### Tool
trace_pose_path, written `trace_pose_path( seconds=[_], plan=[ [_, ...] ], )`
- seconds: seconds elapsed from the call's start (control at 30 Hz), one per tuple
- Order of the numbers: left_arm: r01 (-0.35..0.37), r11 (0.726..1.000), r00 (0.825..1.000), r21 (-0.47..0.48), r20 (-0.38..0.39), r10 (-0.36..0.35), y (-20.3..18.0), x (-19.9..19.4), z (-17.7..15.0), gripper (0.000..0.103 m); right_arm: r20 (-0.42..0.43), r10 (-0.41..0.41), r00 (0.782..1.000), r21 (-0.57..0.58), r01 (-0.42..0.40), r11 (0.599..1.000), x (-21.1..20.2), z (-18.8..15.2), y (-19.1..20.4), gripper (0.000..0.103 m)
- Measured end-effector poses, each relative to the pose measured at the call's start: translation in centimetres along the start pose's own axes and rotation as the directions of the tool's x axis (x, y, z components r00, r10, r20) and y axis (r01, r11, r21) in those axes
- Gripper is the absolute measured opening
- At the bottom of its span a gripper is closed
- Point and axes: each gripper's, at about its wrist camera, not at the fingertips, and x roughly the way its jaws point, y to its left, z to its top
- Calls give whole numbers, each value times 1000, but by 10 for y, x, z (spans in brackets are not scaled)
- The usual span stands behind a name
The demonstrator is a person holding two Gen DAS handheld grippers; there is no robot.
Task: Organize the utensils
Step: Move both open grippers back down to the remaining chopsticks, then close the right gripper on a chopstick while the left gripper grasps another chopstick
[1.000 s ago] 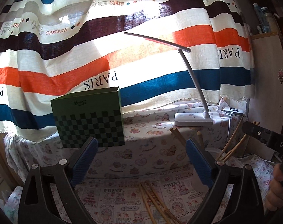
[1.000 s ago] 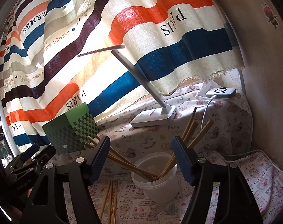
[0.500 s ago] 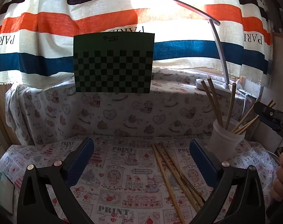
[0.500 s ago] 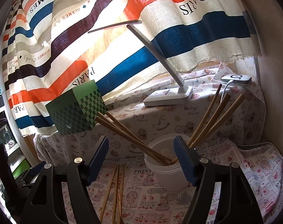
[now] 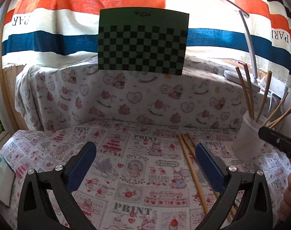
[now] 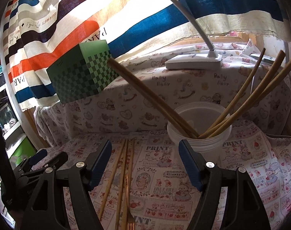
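Several chopsticks (image 6: pixel 247 103) in plastic cup (image 6: pixel 199 134) right of centre; loose chopsticks (image 6: pixel 124 172) and fork (image 6: pixel 128 207) on tablecloth, lower centre. Left gripper (image 5: pixel 145 164), right gripper (image 6: pixel 145 163): jaws wide, empty.

Daylight pours through the striped curtain (image 5: pixel 126 25) behind my table and blows out to white glare in patches. The checkered green box (image 6: pixel 82 74) stands backlit and dark-faced. My claws are near-silhouettes. Both views bow hard at the edges, with black corners. Focus stays sharp.
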Motion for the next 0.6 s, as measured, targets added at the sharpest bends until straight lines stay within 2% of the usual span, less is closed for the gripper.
trace_pose_path(
  seconds=[0.1,0.17,0.27,0.4,0.47,0.6],
  plan=[
    [-5,1000,1000,-23,8,5,7,1,0,102,-91,42,995,-26,-45,999,18,-8,8,72],
    [0,999,1000,-36,0,0,10,2,1,102,-148,61,987,-38,-67,997,30,-15,14,51],
    [-4,999,1000,-39,4,4,11,1,2,102,-223,55,973,-75,-74,994,46,-25,23,38],
    [-16,999,1000,-37,10,17,7,-2,0,102,-329,-12,944,-112,-26,993,65,-40,32,28],
    [-19,1000,1000,-21,7,19,3,-1,-2,102,-346,-13,938,-134,-36,990,69,-46,38,23],
    [-7,1000,1000,-22,13,8,0,-4,-2,102,-355,-85,931,-208,10,978,79,-53,46,20]
  ],
)
